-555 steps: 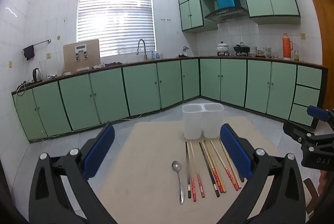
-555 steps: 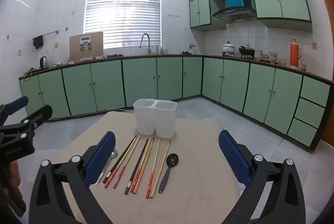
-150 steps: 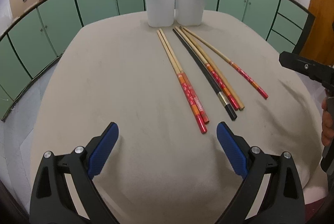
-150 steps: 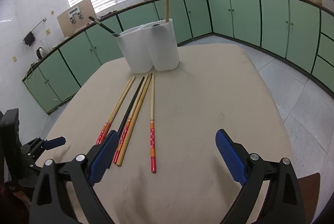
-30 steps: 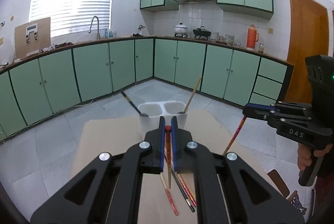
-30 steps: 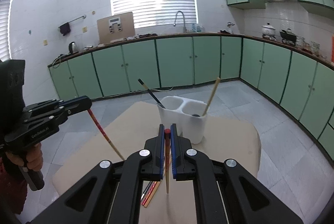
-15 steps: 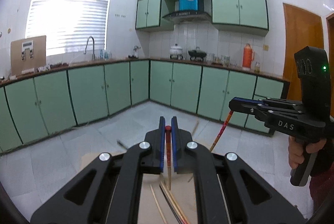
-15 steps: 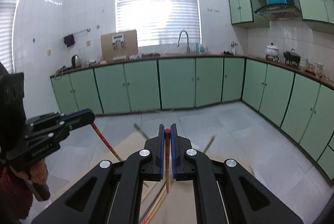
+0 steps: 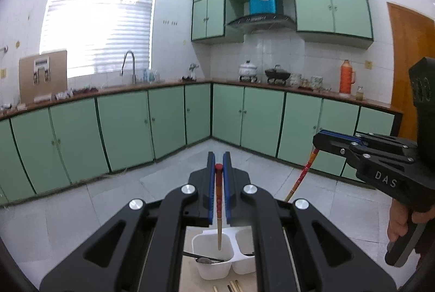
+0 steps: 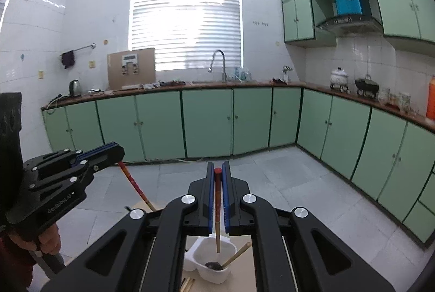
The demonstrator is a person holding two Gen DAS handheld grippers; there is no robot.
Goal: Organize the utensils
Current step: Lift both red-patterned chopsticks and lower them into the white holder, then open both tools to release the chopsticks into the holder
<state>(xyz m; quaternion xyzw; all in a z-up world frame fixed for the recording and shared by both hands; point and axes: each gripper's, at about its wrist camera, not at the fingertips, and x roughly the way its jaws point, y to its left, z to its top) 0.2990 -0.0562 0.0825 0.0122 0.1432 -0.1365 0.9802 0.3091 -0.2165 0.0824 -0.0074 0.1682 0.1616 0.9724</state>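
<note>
Above the white two-compartment holder (image 9: 214, 259), the left hand-held gripper (image 9: 218, 172) has its blue pads pressed together on a red-tipped chopstick (image 9: 219, 213). The stick hangs down from the jaws, and its pale lower end shows over the holder's left compartment, where a spoon (image 9: 206, 260) lies tilted against the wall. Whether the stick's end is inside the compartment or just over it cannot be told.

In the right wrist view, the right hand-held gripper (image 10: 218, 173) is likewise closed tight on a second red-tipped chopstick (image 10: 217, 215), which hangs with its pale end over the holder (image 10: 209, 262). In the compartment below it a dark spoon (image 10: 213, 264) and a leaning wooden chopstick (image 10: 238, 254) already stand.

Each hand-held gripper also shows in the other's view, seen from the side with its stick slanting down out of the closed jaws, and a hand (image 9: 402, 221) wraps the grip of the right one.

The holder stands on the beige desk (image 9: 190, 281). Near the bottom edge of the left wrist view, the ends of a few more chopsticks (image 9: 231, 286) lie on the desk just in front of the holder.
</note>
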